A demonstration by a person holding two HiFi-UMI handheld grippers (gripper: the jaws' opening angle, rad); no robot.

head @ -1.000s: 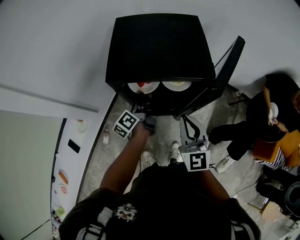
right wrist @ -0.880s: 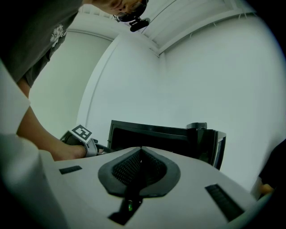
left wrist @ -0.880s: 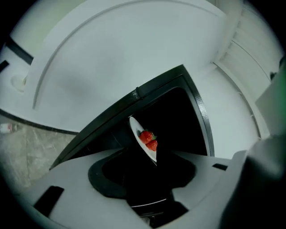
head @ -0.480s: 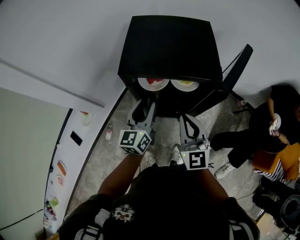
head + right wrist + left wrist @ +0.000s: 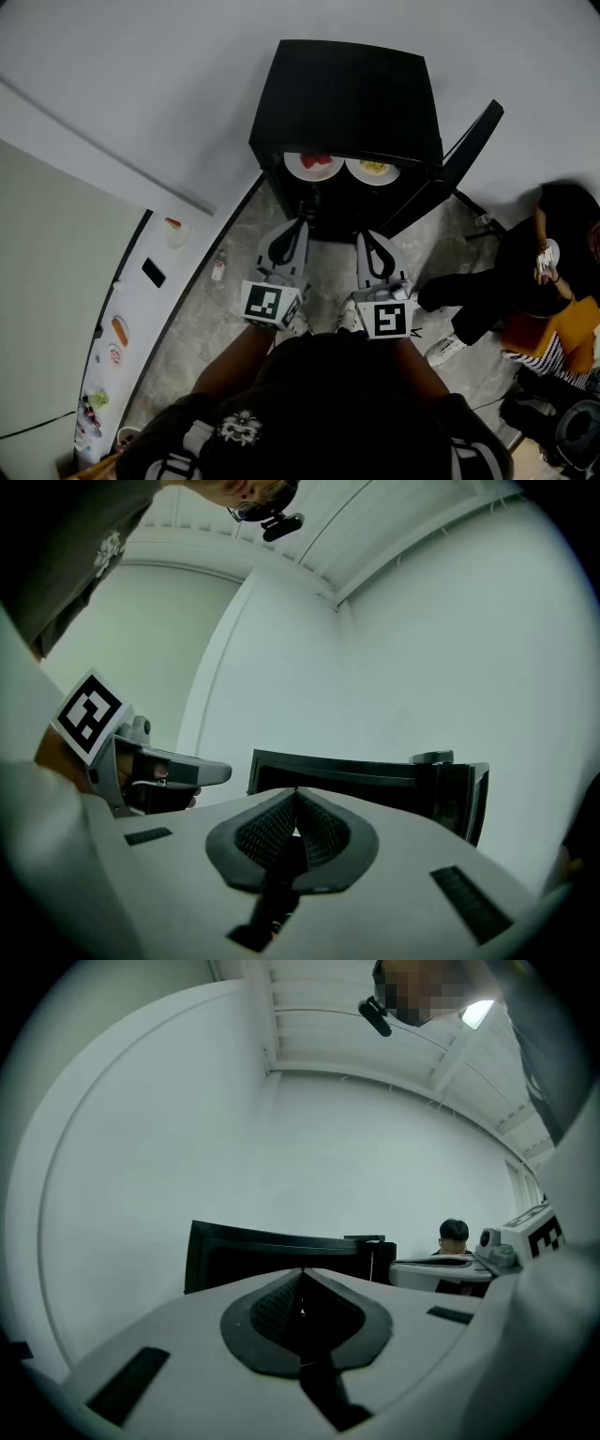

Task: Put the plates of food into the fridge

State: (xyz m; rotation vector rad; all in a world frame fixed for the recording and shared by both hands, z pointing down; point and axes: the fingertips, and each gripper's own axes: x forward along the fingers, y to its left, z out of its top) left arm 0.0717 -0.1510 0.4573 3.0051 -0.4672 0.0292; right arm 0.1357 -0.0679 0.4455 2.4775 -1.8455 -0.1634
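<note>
**Both jaws shut and empty; two plates sit in the fridge**

The left gripper [image 5: 301, 1274] has its jaws pressed together. They have just been closing, and nothing is between them. The right gripper [image 5: 296, 794] has its jaws pressed together as well, nothing pinched. Both grippers point level at the fridge [image 5: 342, 89], side by side and apart from each other. They are short of its open front and touch nothing.

The fridge is a black box on the floor [image 5: 220, 323], open front facing the holder. Its door [image 5: 464, 150] is swung out wide on the right side.

Both plates lie flat on one shelf just under the fridge's top; only their near halves show.
- The left plate [image 5: 314, 165] carries red food and lies ahead of the left gripper.
- The right plate [image 5: 373, 170] carries yellow food and lies ahead of the right gripper.
- They are round, so they have no long axis of their own. The row of two runs across the fridge's width, left to right.
- Their rims are just beside each other; I cannot tell if they touch.

A white worktop [image 5: 131, 328] runs along the head view's left, with items too small to name. A small bottle [image 5: 217, 271] stands on the floor beside it. A seated person [image 5: 553, 281] is at the right, past the door.
</note>
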